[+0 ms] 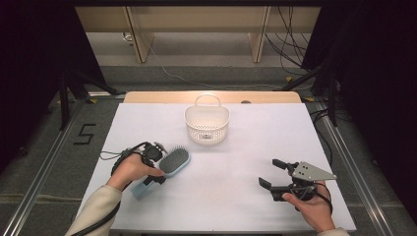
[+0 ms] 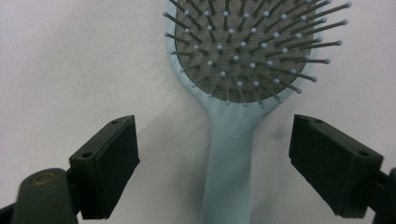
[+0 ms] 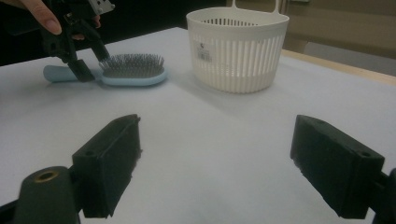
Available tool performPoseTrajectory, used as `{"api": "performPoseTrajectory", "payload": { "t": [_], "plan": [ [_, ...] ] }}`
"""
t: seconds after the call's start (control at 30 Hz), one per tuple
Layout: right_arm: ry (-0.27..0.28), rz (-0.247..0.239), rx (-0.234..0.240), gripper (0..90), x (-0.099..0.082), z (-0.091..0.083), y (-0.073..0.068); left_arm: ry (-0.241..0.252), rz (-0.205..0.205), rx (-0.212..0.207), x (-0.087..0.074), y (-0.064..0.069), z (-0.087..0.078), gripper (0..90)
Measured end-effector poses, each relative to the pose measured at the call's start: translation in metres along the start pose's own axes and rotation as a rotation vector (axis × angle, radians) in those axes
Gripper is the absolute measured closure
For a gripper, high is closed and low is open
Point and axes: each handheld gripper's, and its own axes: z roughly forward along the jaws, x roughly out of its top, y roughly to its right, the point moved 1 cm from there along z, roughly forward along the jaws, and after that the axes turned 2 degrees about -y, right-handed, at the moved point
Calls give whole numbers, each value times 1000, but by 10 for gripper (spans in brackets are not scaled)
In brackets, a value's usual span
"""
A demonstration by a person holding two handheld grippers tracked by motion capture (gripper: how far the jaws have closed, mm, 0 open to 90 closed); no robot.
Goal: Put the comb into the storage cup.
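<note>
The left gripper (image 2: 215,163) straddles the pale blue hairbrush (image 2: 233,140) handle, jaws apart — closing off-centre could skid it sideways; the right gripper (image 1: 271,173) rests gaping, empty.

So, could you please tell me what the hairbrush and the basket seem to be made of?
The hairbrush looks like smooth, pale blue plastic with a soft sheen; its grey pad carries thin pins with small ball tips, possibly plastic or metal. The basket looks like white moulded plastic: thin slotted walls, an even rim, a loop handle and a slightly glossy surface.
</note>
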Motion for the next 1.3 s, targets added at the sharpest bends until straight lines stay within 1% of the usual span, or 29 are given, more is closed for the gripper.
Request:
{"api": "performPoseTrajectory", "payload": {
  "t": [0.27, 0.6, 0.77, 1.07, 1.17, 1.3],
  "plan": [
    [-2, -2, -1, 167, 0, 0, 0, -5, -10, -15, 0, -3, 2, 174],
    [-2, -2, -1, 167, 0, 0, 0, -15, -4, -35, 2, -5, 3, 205],
    [-2, -1, -1, 167, 0, 0, 0, -17, -11, -42, 3, -5, 4, 219],
    [0, -2, -1, 167, 0, 0, 0, -24, -8, -56, 4, -6, 5, 243],
    [-2, 0, -1, 167, 0, 0, 0, -31, -10, -63, 4, -7, 5, 273],
    [-1, 0, -1, 167, 0, 0, 0, -40, -12, -73, 4, -7, 6, 284]
  ]
}}
